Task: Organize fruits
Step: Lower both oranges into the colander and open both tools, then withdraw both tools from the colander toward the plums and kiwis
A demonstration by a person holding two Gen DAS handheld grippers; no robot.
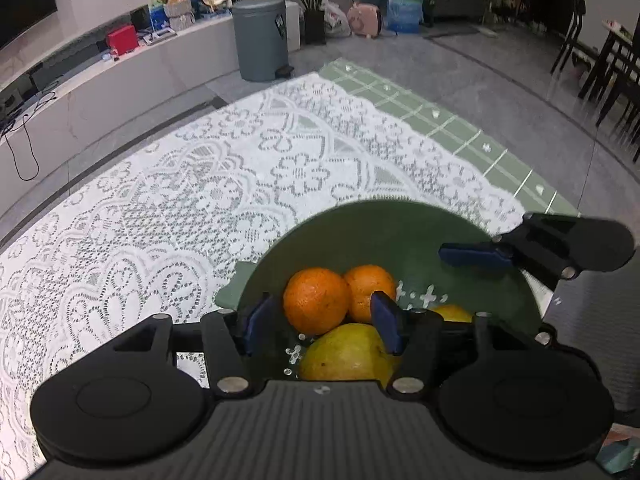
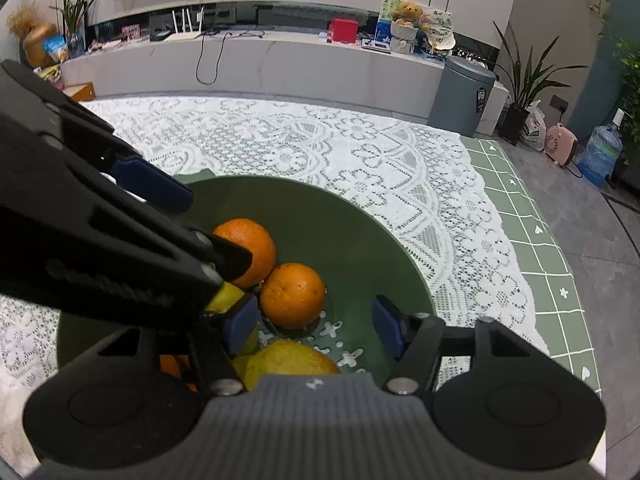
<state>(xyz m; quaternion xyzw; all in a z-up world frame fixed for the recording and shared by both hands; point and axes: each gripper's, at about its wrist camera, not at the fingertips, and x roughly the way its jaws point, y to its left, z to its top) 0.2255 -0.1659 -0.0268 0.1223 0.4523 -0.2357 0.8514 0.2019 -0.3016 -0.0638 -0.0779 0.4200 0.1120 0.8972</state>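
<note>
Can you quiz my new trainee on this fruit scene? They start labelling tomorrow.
1. True or false: the green bowl stands on a lace cloth.
2. How many oranges, such as this orange, are fully visible in the right wrist view? A) one B) two C) four
3. Does the right gripper or the left gripper grip any fruit?

Key: 1 true. 2 B. 3 No; both stand open over the bowl, pads off the fruit.
</note>
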